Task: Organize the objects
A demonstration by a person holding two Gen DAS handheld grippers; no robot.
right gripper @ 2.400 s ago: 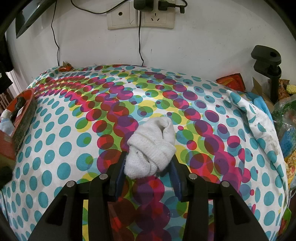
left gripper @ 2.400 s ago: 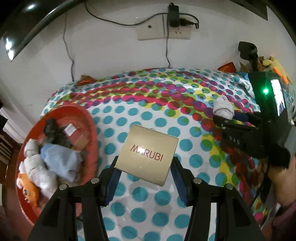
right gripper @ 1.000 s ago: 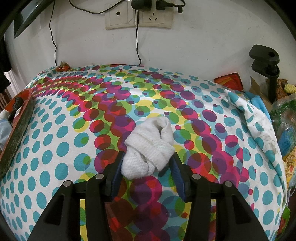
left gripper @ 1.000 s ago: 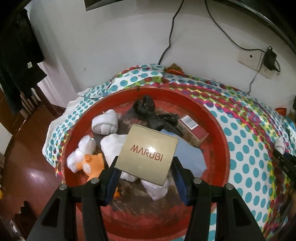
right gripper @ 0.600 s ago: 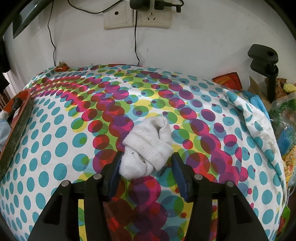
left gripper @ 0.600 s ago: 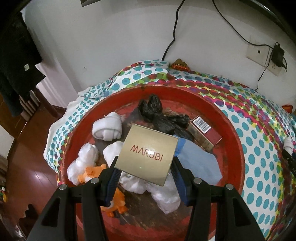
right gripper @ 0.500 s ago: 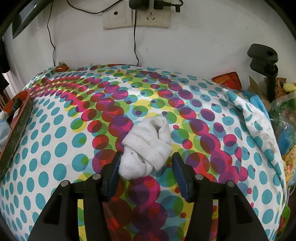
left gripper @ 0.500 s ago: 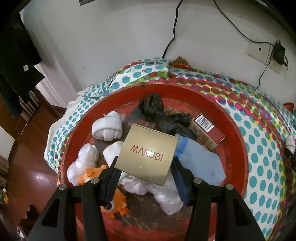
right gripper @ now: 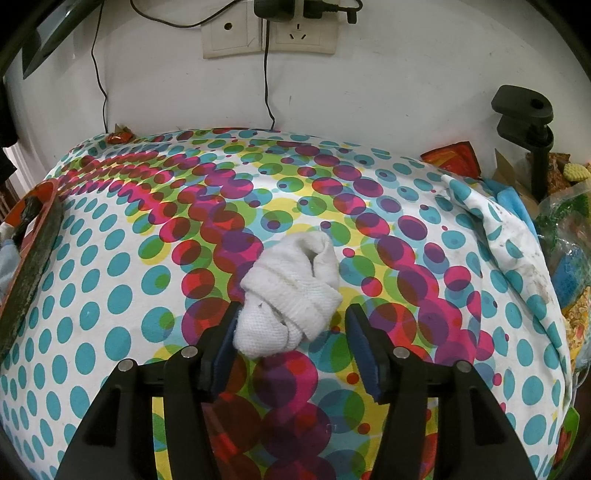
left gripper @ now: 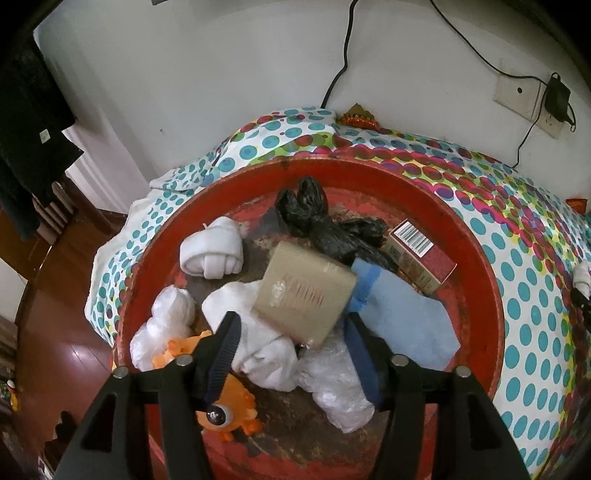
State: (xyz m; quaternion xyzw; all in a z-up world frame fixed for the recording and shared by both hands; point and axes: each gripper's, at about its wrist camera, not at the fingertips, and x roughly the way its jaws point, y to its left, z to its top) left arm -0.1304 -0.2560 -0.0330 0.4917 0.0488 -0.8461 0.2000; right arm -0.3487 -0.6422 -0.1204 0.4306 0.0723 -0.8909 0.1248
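A white plastered wall stands behind a table draped in a white cloth printed with teal, magenta and green dots. Wall sockets hold a black charger with thin cables hanging down. Left of the table, glossy reddish-brown wooden floor reflects light.

A white wall carries two sockets with a black charger plugged in and thin black cables hanging down. A black clamp stand rises at the right. Dark wooden floor shows at the left.
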